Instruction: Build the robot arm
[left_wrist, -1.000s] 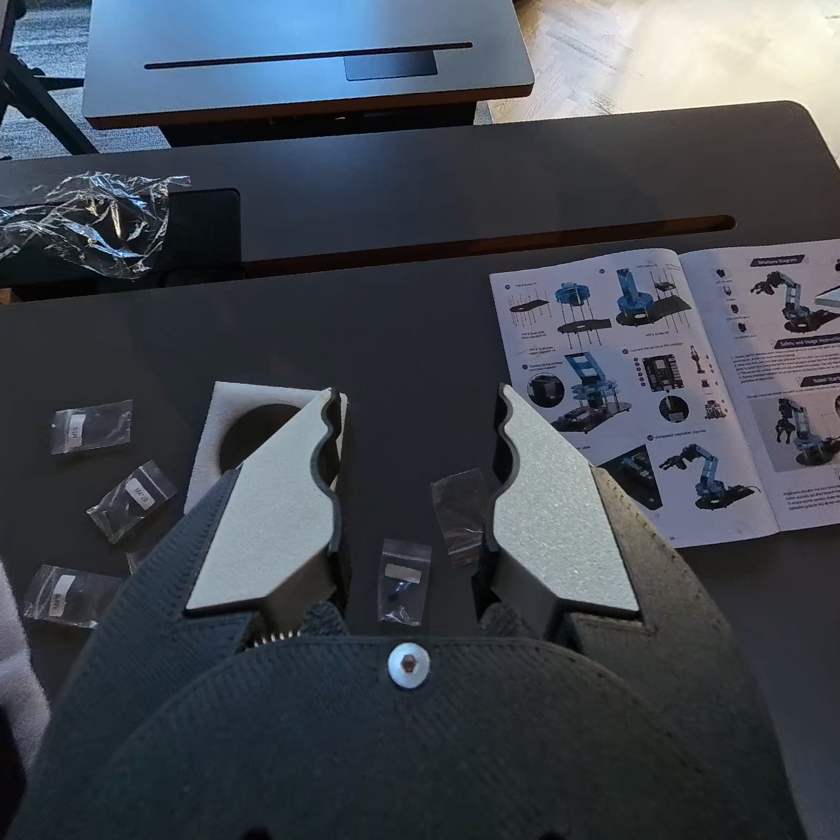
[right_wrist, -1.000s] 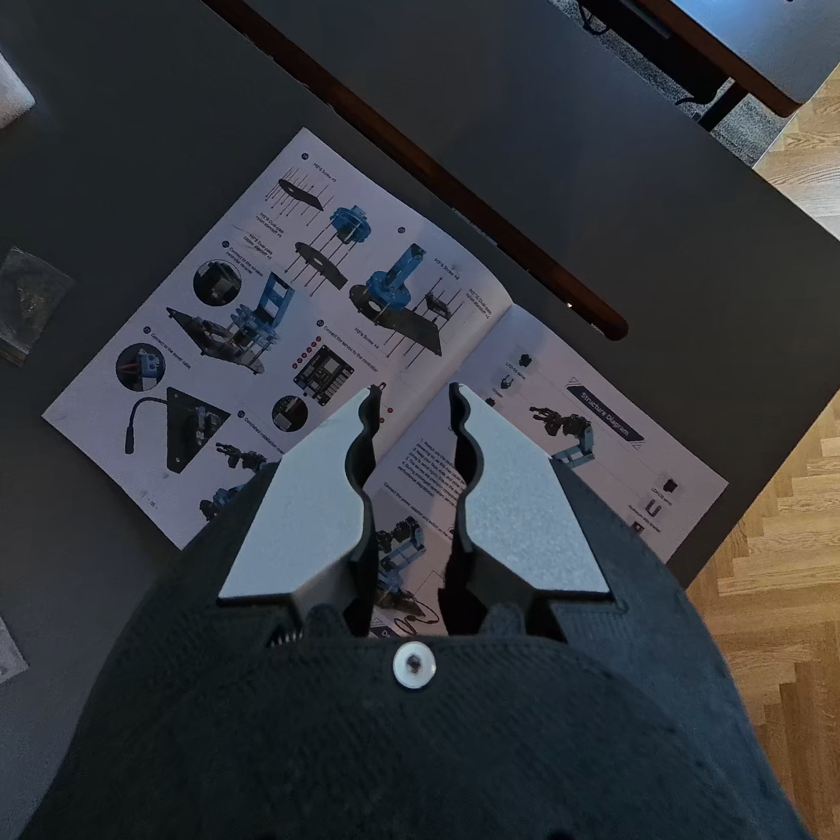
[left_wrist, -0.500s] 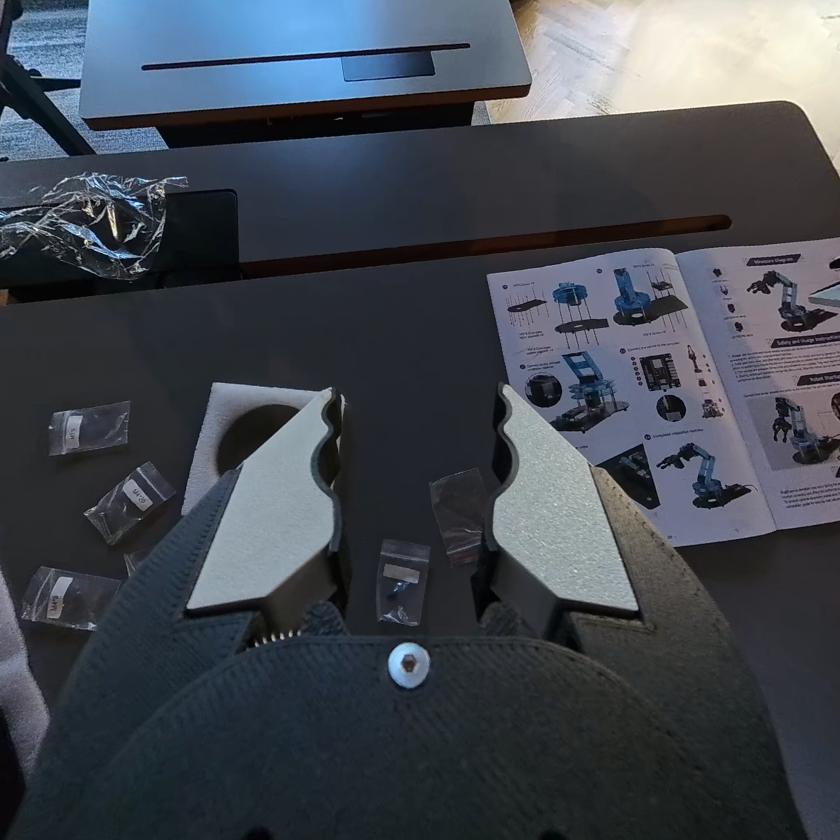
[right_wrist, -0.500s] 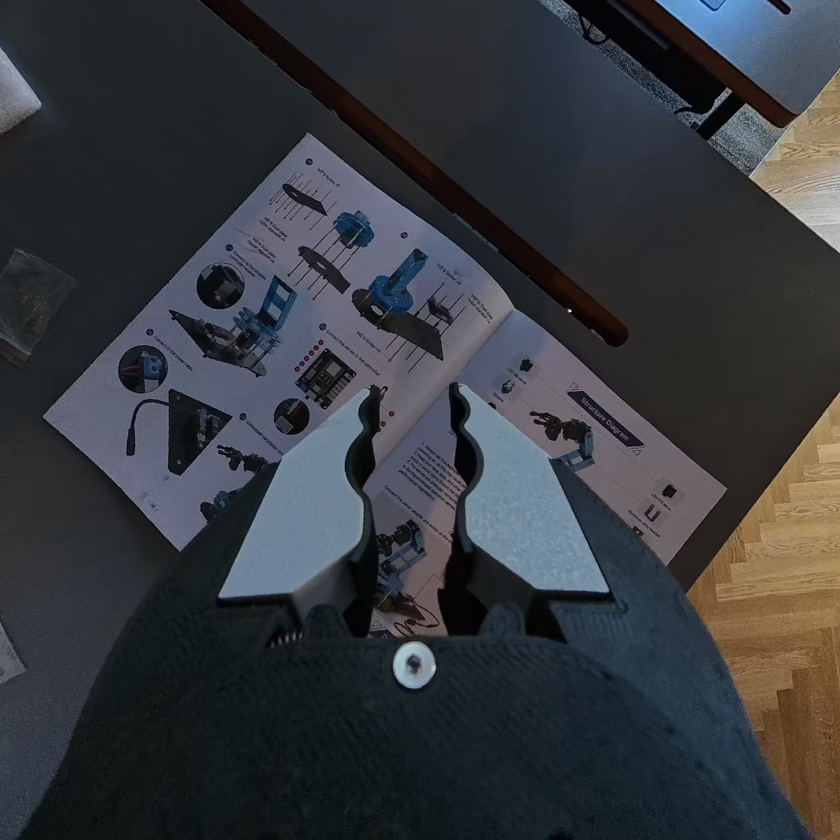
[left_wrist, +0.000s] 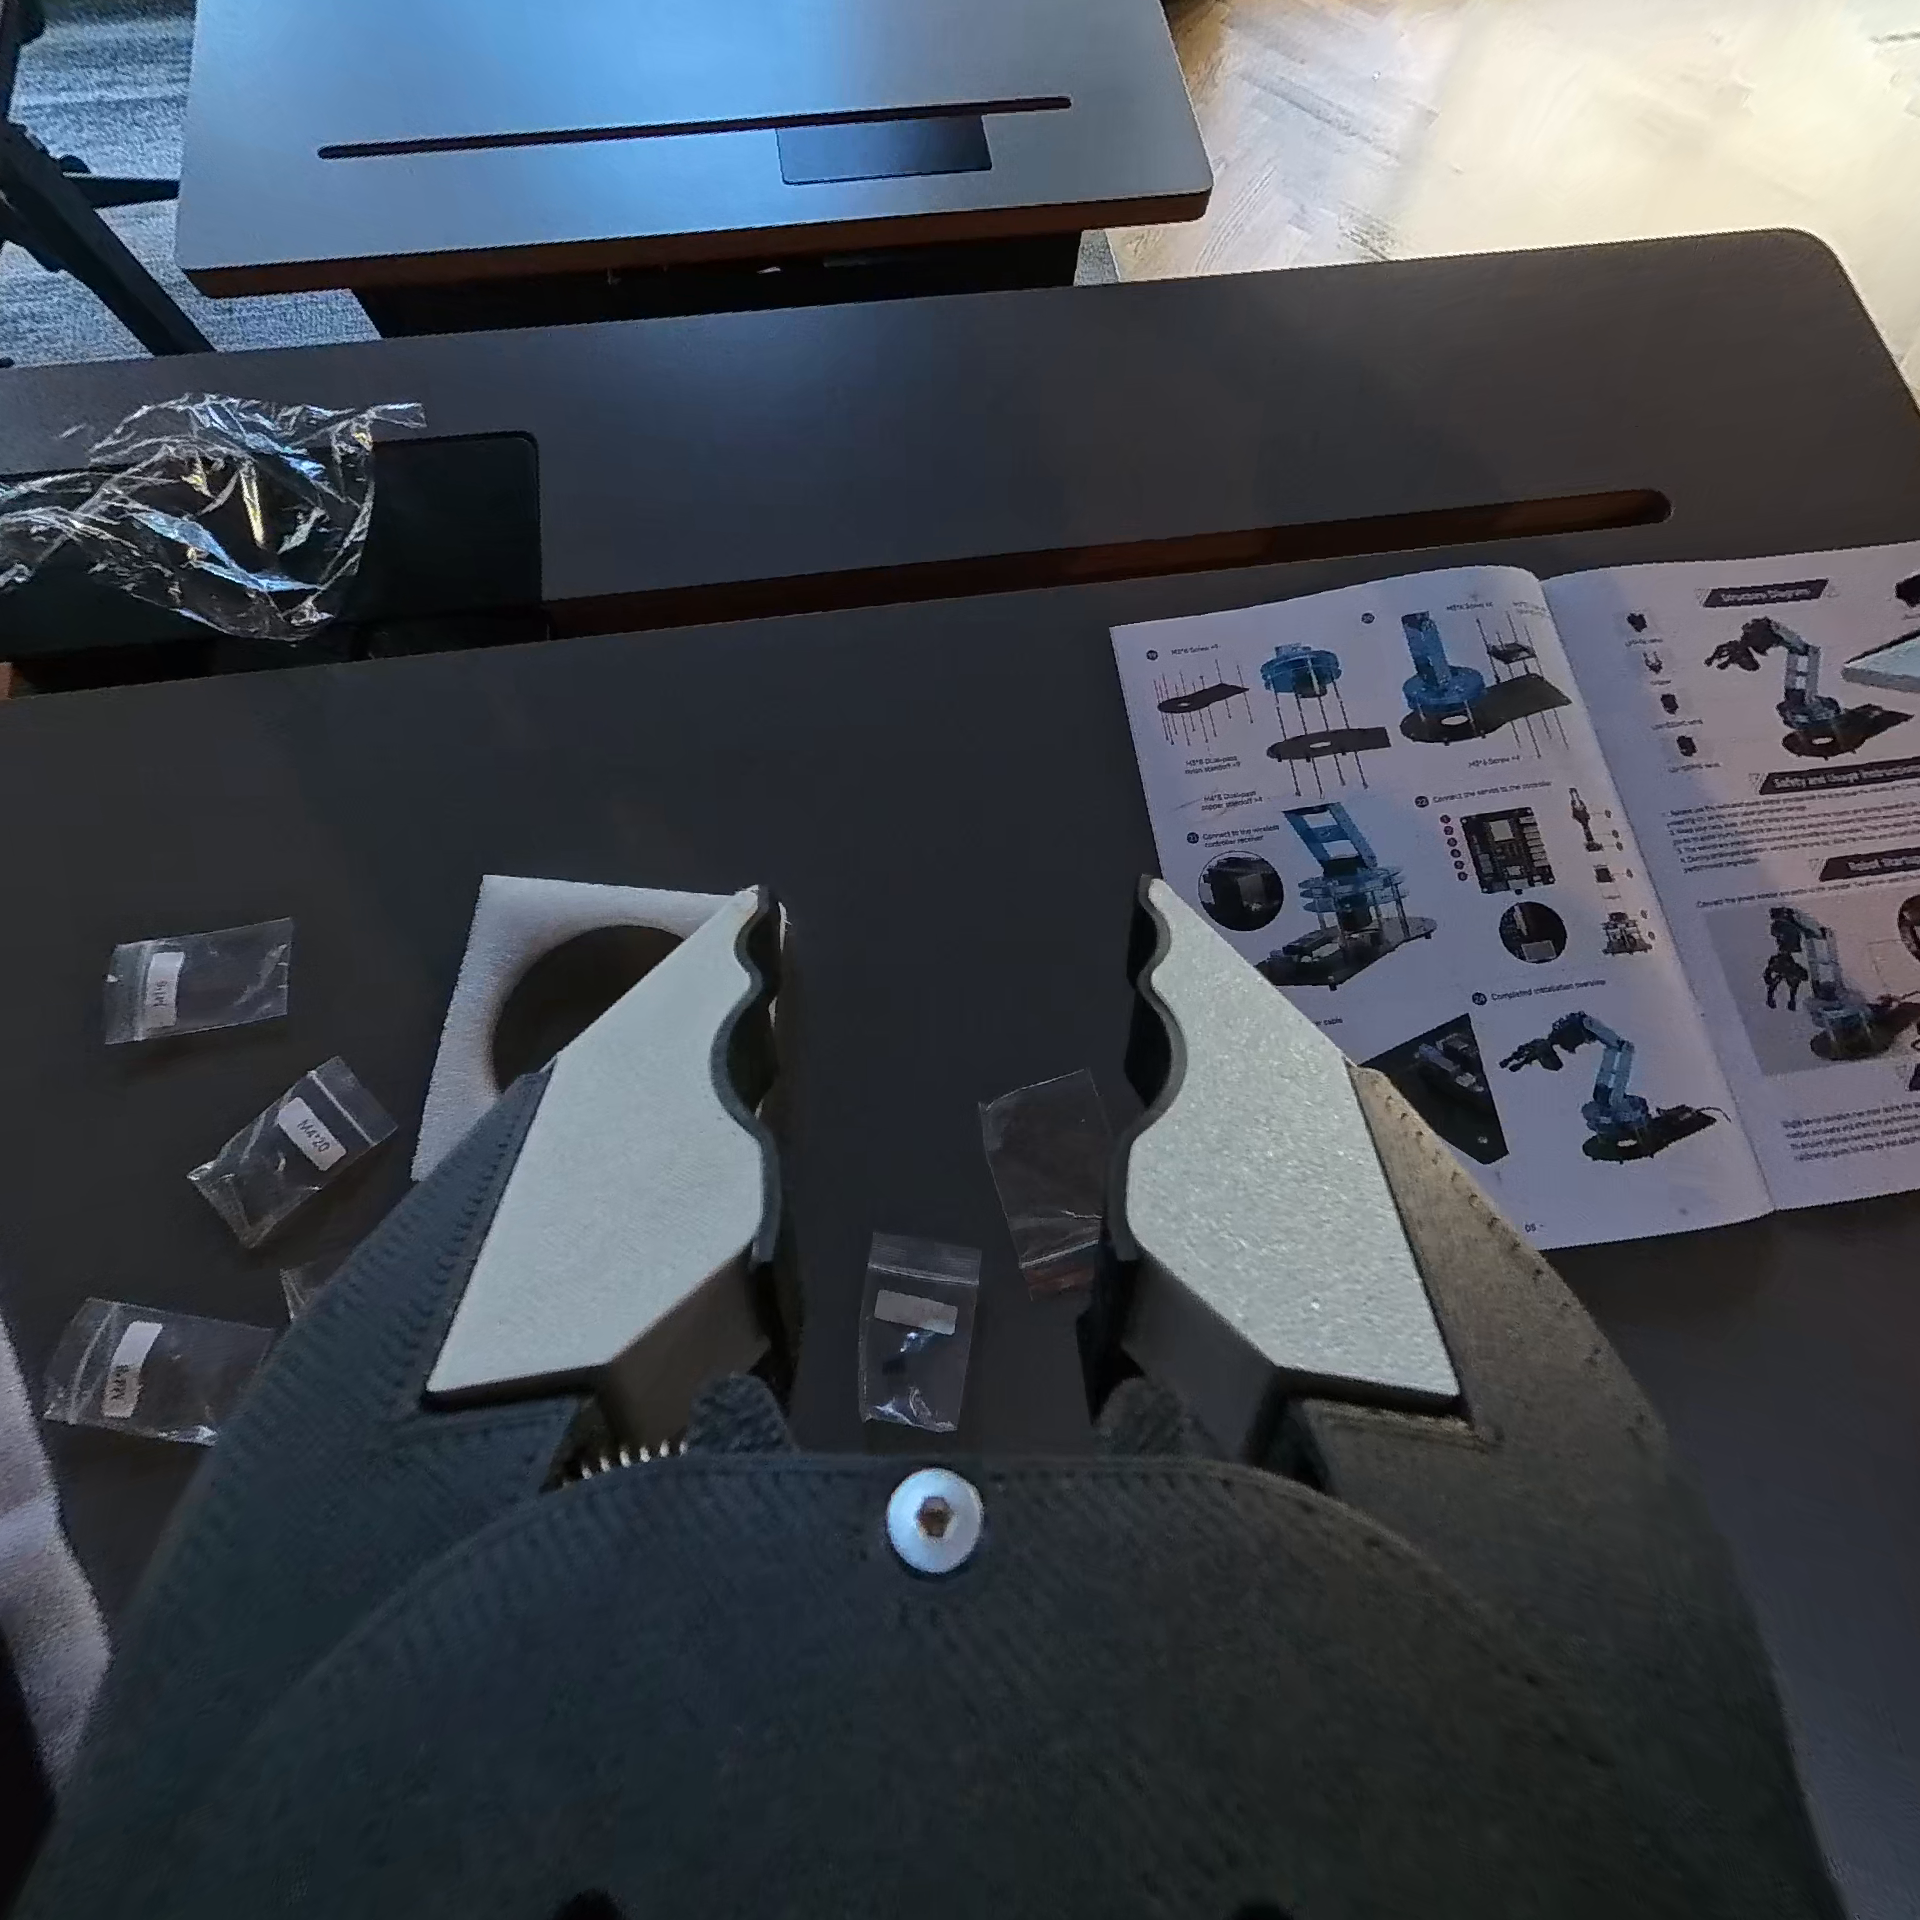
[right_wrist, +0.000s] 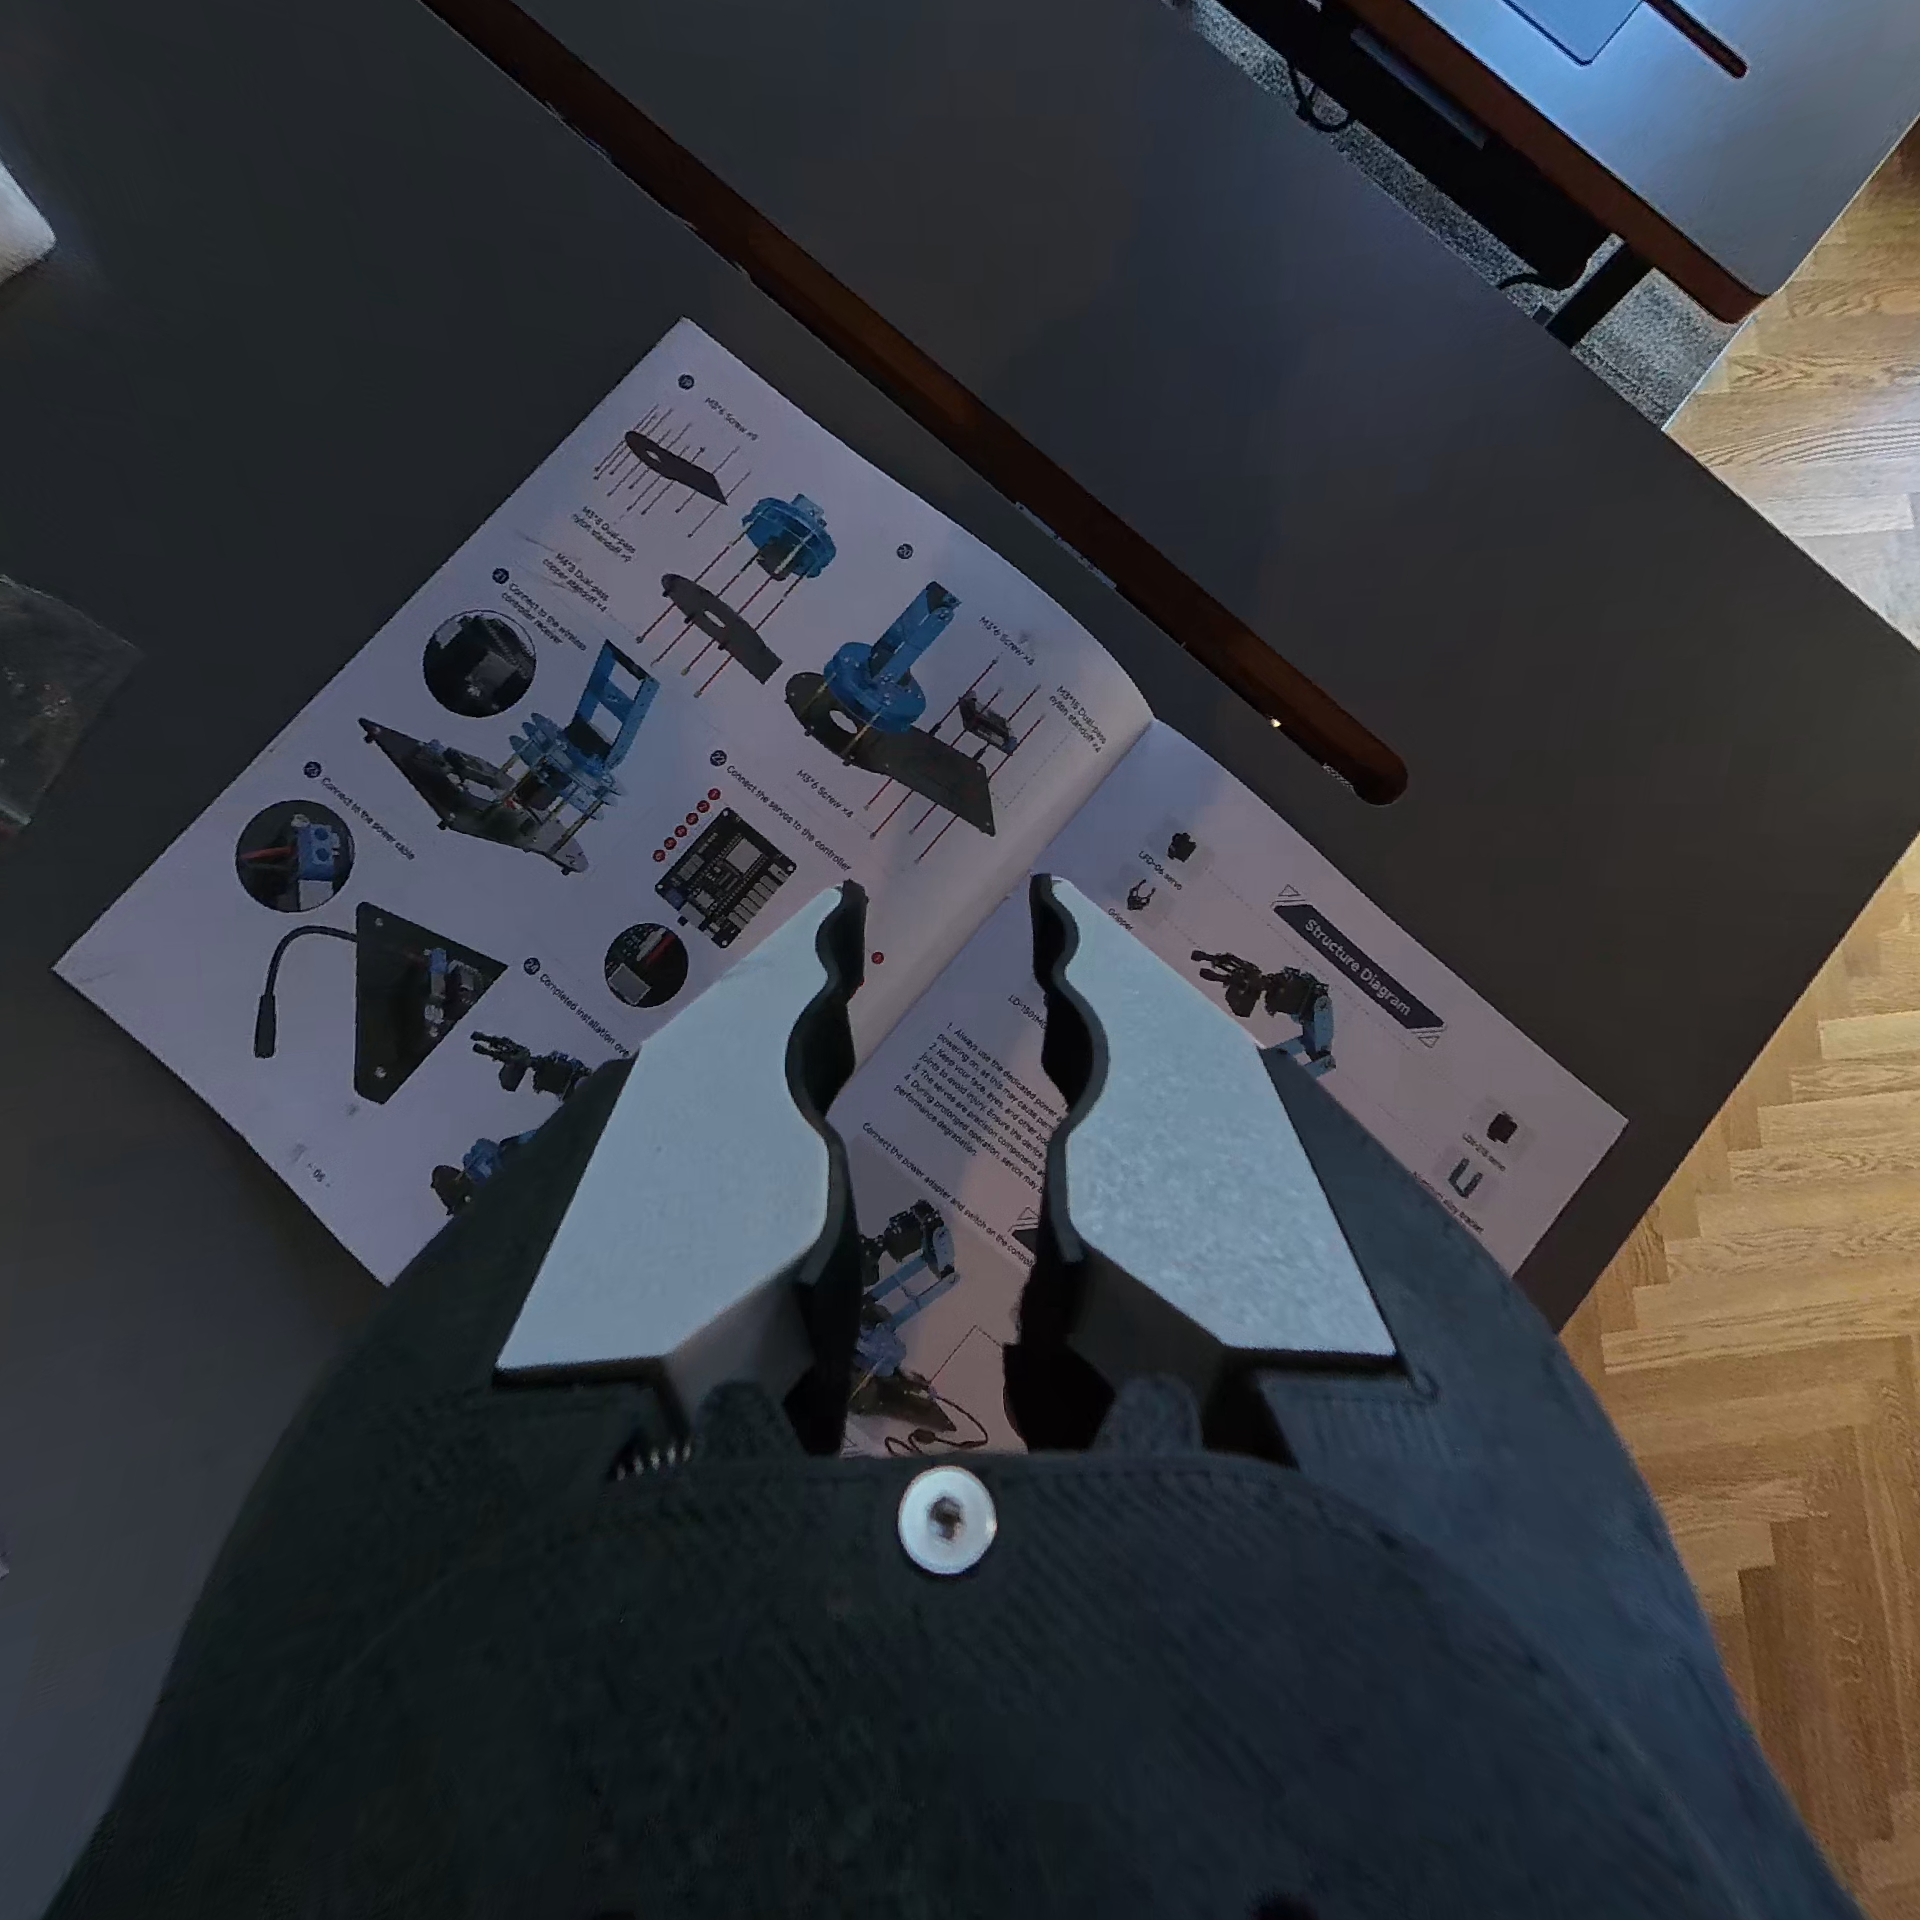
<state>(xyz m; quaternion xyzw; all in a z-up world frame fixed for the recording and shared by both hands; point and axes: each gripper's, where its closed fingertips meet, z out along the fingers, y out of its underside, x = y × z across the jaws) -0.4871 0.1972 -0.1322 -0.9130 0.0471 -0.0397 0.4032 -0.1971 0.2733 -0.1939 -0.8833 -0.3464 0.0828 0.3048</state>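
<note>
Small clear bags (left_wrist: 914, 1330) lay on the dark desk (left_wrist: 935, 790) beneath the left tongs (left_wrist: 951, 914), spread wide and empty. Right tongs (right_wrist: 945, 904), narrowly parted, gripped nothing above the open booklet (right_wrist: 582, 790).

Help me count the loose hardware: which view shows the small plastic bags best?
The left wrist view: several small plastic bags lie spread on the black table under the open tongs. The right wrist view catches only one bag at its left edge, beside the instruction booklet.

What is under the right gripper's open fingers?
The open white instruction booklet lies flat on the dark table beneath the right gripper. The gripper body hides the booklet's near edge.
</note>
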